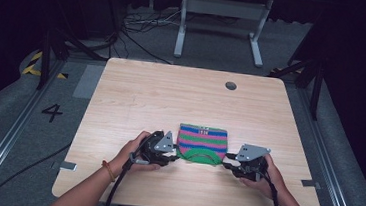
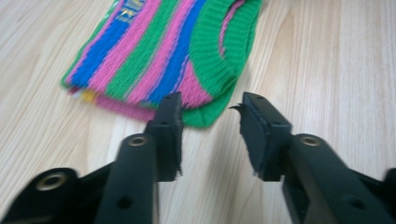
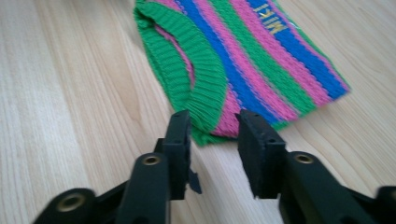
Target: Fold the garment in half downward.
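Toward the near edge of the table [image 1: 136, 94] we list one striped knit piece [image 1: 202, 141], lying crosswise between left gripper [image 1: 168, 156] and right gripper [image 1: 231, 163], both parted, empty, seemingly equally near its near corners.

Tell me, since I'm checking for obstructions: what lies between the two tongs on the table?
The striped knit garment lies flat between the left tongs and right tongs in the high view, each set open at a near corner.
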The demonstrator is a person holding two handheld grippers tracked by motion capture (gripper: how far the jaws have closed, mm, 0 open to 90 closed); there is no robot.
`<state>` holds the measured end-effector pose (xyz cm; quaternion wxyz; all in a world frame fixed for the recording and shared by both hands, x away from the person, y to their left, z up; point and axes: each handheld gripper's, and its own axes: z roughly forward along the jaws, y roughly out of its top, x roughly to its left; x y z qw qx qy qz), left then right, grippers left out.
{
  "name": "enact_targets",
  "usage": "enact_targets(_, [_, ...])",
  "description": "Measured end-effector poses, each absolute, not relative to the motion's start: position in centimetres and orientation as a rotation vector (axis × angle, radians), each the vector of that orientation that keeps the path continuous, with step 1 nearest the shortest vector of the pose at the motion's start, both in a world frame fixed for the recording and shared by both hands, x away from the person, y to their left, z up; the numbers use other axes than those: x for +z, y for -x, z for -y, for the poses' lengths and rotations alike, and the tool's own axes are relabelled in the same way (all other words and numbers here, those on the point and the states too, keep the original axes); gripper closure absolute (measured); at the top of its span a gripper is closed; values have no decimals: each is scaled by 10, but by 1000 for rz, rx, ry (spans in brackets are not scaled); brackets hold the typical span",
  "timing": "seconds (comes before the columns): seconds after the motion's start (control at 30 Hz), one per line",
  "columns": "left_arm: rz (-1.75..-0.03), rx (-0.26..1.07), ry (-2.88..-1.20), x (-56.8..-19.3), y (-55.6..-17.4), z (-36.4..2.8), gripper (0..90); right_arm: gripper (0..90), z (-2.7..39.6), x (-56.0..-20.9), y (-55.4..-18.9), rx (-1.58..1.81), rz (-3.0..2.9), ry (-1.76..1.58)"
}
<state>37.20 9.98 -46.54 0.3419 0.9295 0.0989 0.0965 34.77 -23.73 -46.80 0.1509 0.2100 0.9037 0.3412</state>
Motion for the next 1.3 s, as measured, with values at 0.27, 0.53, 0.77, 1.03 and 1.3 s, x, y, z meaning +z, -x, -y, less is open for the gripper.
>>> enact_targets(0.27, [-385, 336, -2467, -463, -364, -133, 320, 376, 265, -462, -342, 957, -2543, -664])
enact_targets(0.53, [-462, 374, -2505, -470, -356, -158, 193, 288, 286, -466, -336, 895, -2491, -726])
enact_targets(0.77, [-530, 384, -2483, -476, -348, -189, 187, 260, 312, -472, -330, 888, -2462, -805])
enact_targets(1.03, [-645, 378, -2400, -479, -341, -228, 175, 228, 351, -481, -319, 894, -2398, -957])
enact_targets(1.3, [-719, 341, -2393, -489, -337, -250, 176, 204, 384, -492, -310, 924, -2354, -1099])
